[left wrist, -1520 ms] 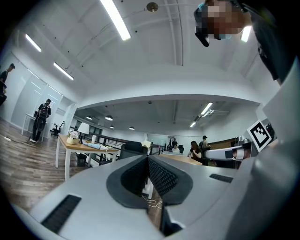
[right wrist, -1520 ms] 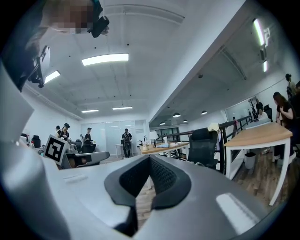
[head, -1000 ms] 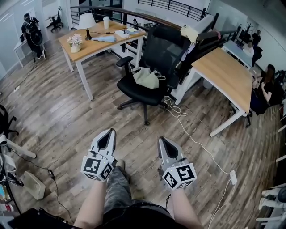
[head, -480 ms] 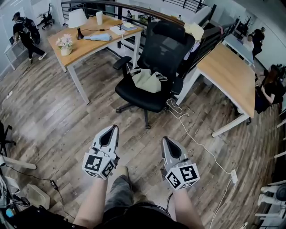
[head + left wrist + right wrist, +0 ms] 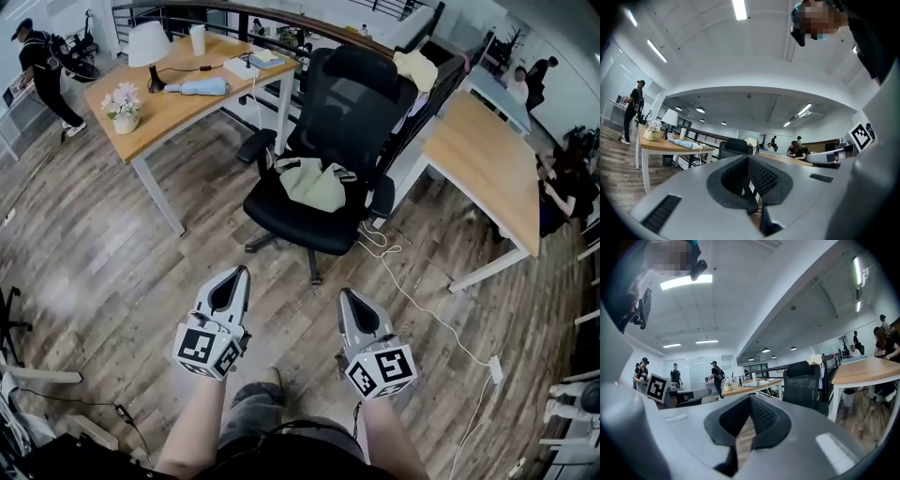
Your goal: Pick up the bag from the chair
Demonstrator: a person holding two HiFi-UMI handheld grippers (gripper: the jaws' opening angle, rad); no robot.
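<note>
Indoors, plank floor (image 5: 94,253), wooden desk (image 5: 178,108), chair (image 5: 361,103), bag (image 5: 314,185)

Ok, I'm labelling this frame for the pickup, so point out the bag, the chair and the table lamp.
bag (image 5: 314,184), head view, middle of its pale body.
chair (image 5: 354,98), head view, on the mesh backrest.
table lamp (image 5: 147,43), head view, on the white shade.

Bright, even light from ceiling strip lights (image 5: 739,8), slight glare at the tubes. Soft shadows under the desk (image 5: 178,108) on the wood floor (image 5: 94,244). Head view sharp, heavy fisheye bend at edges. Both gripper views: black vignette corners, near foreground soft.
</note>
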